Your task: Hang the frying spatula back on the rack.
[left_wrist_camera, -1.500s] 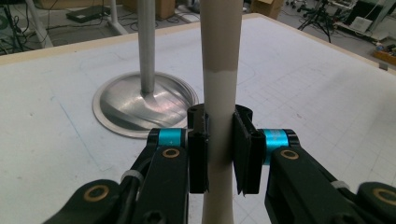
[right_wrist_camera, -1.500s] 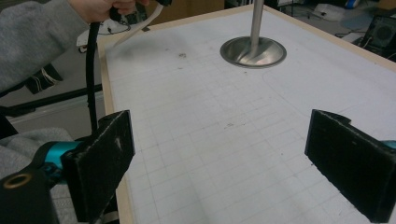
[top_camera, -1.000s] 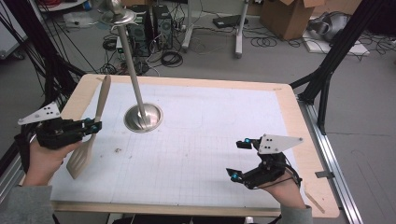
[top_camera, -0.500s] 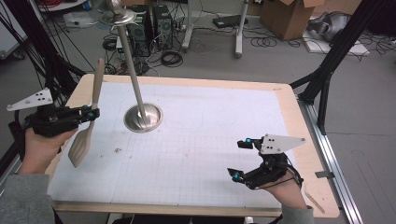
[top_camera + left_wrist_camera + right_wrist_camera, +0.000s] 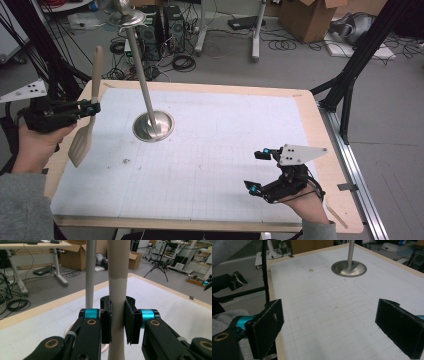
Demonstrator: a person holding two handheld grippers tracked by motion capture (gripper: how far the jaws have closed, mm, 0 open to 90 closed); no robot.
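The left gripper [image 5: 91, 108] is clamping the spatula [image 5: 86, 115] by its handle, now lifting it more upright over the table's [image 5: 300, 107] left edge. The right gripper [image 5: 256, 171], jaws wide apart and empty, is staying near right. No readable writing is showing.

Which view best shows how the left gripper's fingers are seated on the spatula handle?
The left gripper view: both fingers press flat on the spatula handle from either side. The high view shows the whole spatula held upright in the left gripper, its grip too small to judge.
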